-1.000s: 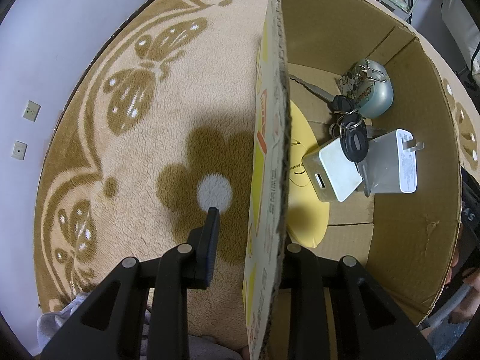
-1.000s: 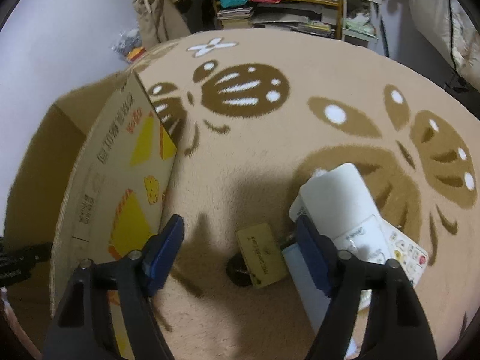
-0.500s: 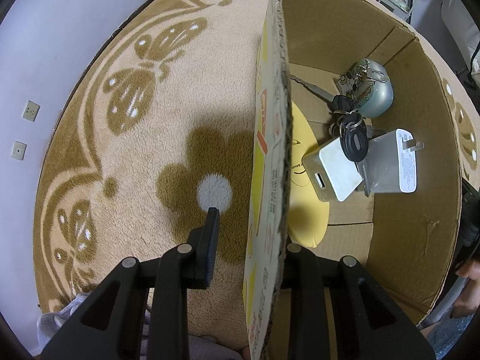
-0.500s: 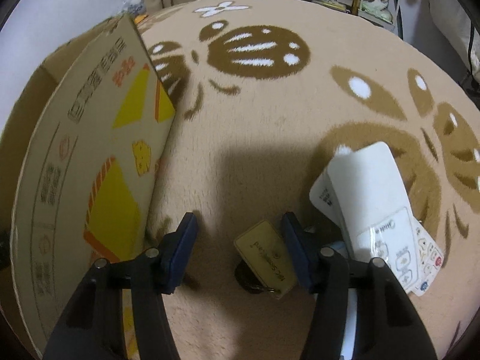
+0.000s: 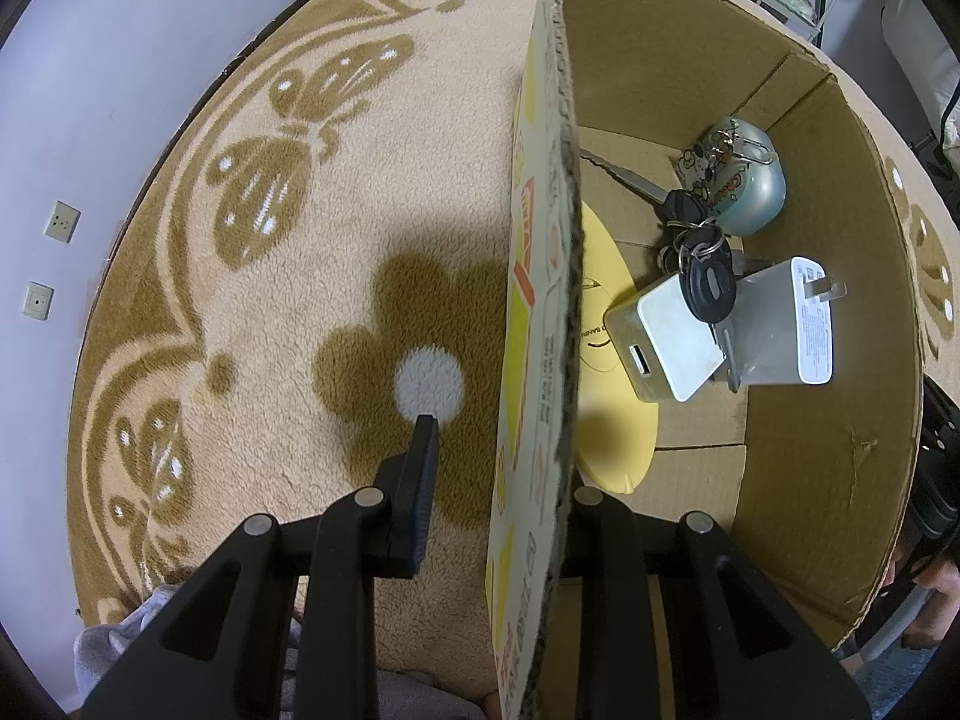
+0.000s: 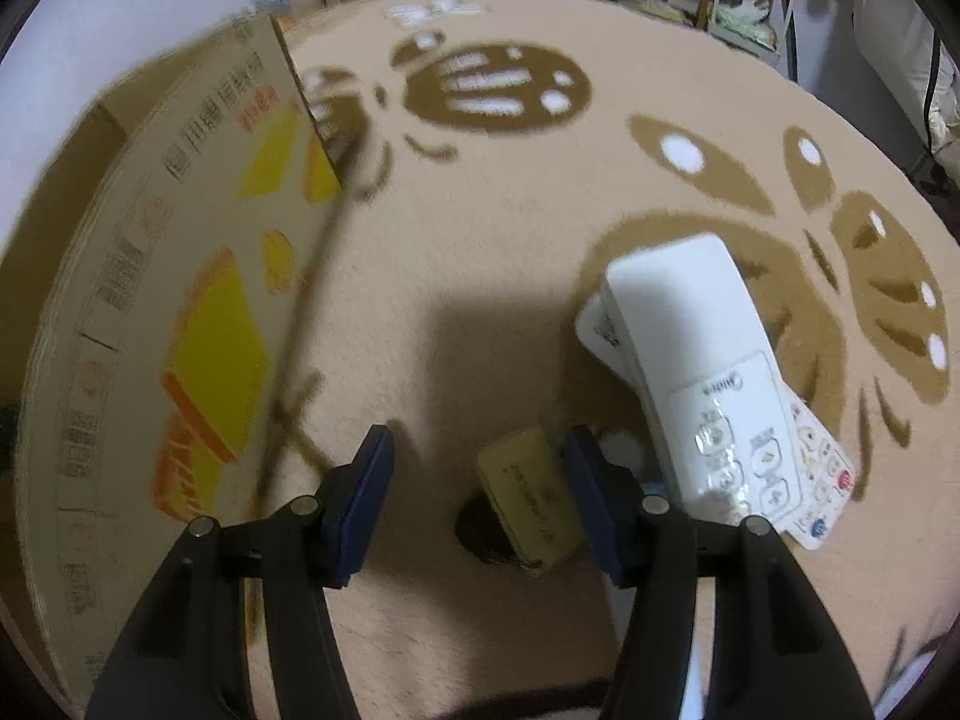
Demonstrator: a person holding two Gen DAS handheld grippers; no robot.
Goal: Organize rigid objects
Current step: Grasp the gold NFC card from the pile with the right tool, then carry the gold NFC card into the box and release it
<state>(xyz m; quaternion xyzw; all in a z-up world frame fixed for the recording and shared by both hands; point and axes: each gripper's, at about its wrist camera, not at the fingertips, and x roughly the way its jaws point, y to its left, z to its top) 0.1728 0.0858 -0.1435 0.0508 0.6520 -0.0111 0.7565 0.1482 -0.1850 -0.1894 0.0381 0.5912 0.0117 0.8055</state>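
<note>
A cardboard box stands on the carpet. Inside lie a yellow disc, a white charger, a white plug adapter, a bunch of keys and a blue-green round tin. My left gripper straddles the box's near wall; carpet shows between the outer finger and the wall, and the inner finger is hidden. My right gripper hangs open, low over the carpet. A yellow tag on a dark object lies between its fingers, close to the right one. A white remote rests just right of it.
The printed outer wall of the box rises left of the right gripper. A flat white card-like remote lies under the white remote. Shelves and clutter line the far edge of the carpet. Part of a person shows beyond the box.
The right gripper has come down and forward over the yellow tag, and its fingers now stand closer together around it. The left gripper and box have not moved.
</note>
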